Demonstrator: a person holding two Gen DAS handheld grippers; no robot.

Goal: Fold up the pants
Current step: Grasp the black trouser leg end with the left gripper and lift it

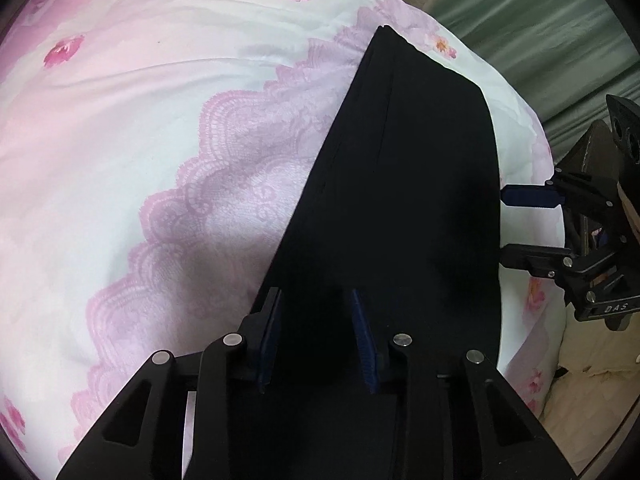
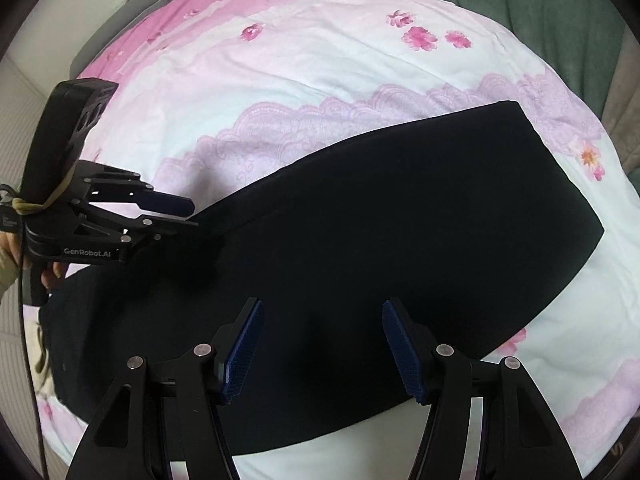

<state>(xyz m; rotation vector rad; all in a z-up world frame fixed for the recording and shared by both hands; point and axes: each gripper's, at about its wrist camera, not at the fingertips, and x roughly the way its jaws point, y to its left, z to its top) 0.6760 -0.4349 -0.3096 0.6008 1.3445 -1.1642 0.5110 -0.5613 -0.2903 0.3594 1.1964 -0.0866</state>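
Black pants (image 1: 404, 184) lie flat on the bed, legs laid one on the other in a long strip; they also fill the middle of the right wrist view (image 2: 380, 220). My left gripper (image 1: 316, 296) is open, hovering over one end of the pants; it shows from the side in the right wrist view (image 2: 192, 212). My right gripper (image 2: 322, 312) is open over the long near edge of the pants; it shows in the left wrist view (image 1: 502, 226) at the pants' right edge. Neither holds cloth.
The pants rest on a white and pink flowered quilt (image 1: 140, 140) with a lilac lace print (image 2: 360, 108). Green fabric (image 1: 540, 32) lies beyond the quilt's far edge. Cream bedding (image 1: 584, 396) sits at the right.
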